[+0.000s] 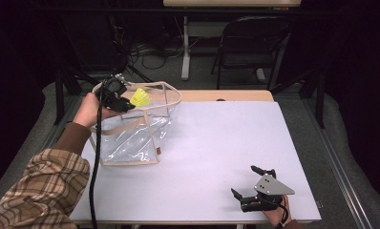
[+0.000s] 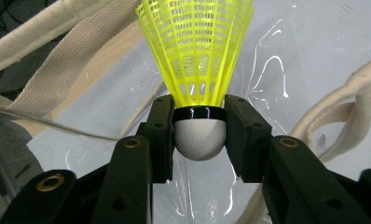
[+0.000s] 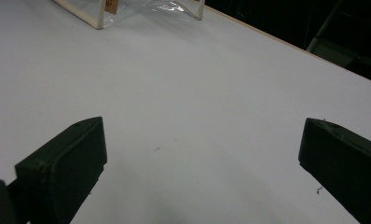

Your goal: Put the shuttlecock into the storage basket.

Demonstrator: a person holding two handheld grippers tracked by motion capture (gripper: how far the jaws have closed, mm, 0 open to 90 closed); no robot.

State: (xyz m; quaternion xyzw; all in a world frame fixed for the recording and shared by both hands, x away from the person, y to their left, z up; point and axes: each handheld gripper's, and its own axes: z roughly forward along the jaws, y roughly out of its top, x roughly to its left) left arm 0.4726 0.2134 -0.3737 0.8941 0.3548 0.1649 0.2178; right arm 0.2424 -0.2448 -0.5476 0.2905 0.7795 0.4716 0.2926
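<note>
A yellow plastic shuttlecock (image 1: 141,98) (image 2: 197,51) with a white cork is clamped at its cork between the jaws of my left gripper (image 1: 126,103) (image 2: 200,135). That gripper hangs over the open top of a clear plastic tote bag (image 1: 135,136) with cream fabric trim and straps (image 2: 58,70), standing at the table's left. My right gripper (image 1: 246,182) (image 3: 197,154) rests near the table's front right edge, its jaws wide apart with only bare white tabletop between them.
The white table (image 1: 216,143) has a wooden strip along its far edge. A dark folding chair (image 1: 250,43) and a table leg with cables stand beyond it. The bag's lower corner (image 3: 99,11) lies ahead of the right gripper.
</note>
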